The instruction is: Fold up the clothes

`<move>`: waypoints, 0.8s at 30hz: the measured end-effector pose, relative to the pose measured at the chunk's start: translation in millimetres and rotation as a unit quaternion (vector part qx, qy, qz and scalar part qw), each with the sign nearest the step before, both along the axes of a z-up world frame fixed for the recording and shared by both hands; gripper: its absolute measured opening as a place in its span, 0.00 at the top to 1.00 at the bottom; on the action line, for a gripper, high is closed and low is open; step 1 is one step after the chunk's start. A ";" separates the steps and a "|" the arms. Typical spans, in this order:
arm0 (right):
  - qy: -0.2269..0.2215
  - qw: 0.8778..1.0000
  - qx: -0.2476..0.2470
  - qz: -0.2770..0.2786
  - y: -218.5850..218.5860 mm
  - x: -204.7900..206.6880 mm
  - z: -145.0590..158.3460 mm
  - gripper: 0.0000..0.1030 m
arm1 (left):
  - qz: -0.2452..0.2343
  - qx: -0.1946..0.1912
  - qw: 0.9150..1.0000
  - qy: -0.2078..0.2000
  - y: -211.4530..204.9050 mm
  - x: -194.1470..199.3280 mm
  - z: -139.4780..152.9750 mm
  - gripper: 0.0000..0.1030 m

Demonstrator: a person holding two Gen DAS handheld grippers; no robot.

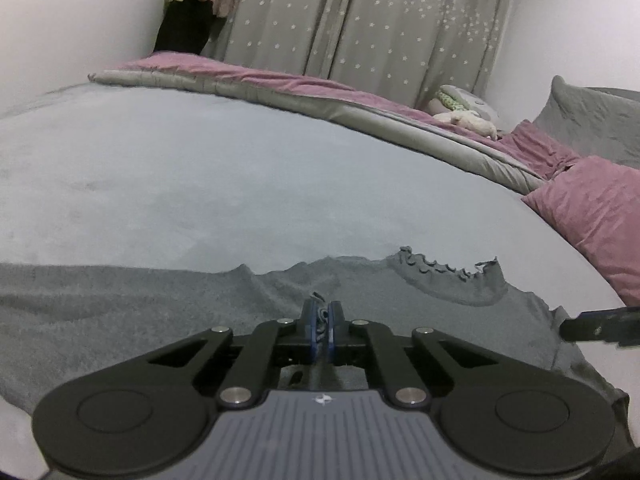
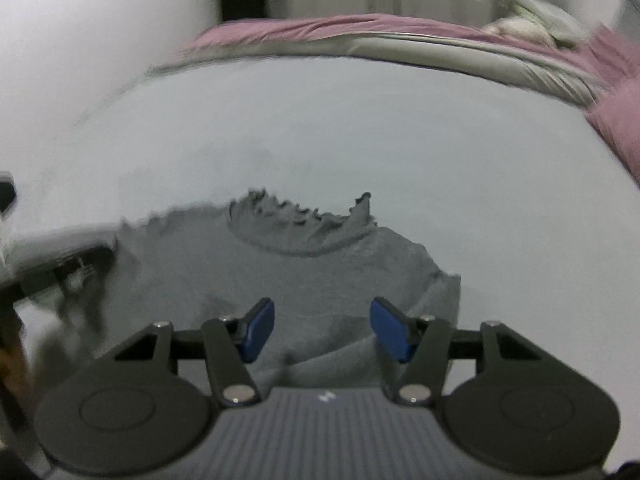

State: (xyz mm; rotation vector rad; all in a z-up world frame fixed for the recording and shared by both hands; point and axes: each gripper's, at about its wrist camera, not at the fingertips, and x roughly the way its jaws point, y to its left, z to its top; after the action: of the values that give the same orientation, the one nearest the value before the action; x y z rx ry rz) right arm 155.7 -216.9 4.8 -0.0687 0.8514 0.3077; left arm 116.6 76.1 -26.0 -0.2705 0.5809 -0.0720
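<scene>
Grey knit top (image 1: 160,312) with a ruffled neckline (image 1: 448,276) is spread mostly flat on the near part of the bed (image 1: 240,180), its collar toward the far side and a pink pillow (image 1: 600,220) well apart at the right. A pinch of its fabric is clamped between the blue pads of the left hand-held gripper (image 1: 320,320). The right hand-held gripper (image 2: 322,328) is held with its pads wide apart just above the garment, gripping nothing. No completed fold can be seen, so folding is judged barely begun; nearly everything remains.
</scene>
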 end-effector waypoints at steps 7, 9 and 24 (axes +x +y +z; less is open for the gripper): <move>0.036 0.997 -0.047 0.049 6.3 10.2 -29.8 0.61 | -0.003 -0.019 1.000 0.021 5.1 5.8 -5.3 0.83; 0.037 0.997 -0.045 0.053 6.2 7.5 -35.6 0.72 | -0.009 -0.021 0.999 0.030 4.6 7.7 -7.8 0.77; -0.064 0.998 -0.012 0.018 10.0 -18.6 -6.3 0.93 | 0.029 -0.010 0.999 -0.031 4.2 -6.1 5.1 0.97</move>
State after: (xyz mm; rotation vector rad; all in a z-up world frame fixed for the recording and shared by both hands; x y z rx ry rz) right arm 137.1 -207.0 -1.5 -0.1251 0.7266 0.3245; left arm 110.5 80.3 -21.0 -0.3042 0.5116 -0.0306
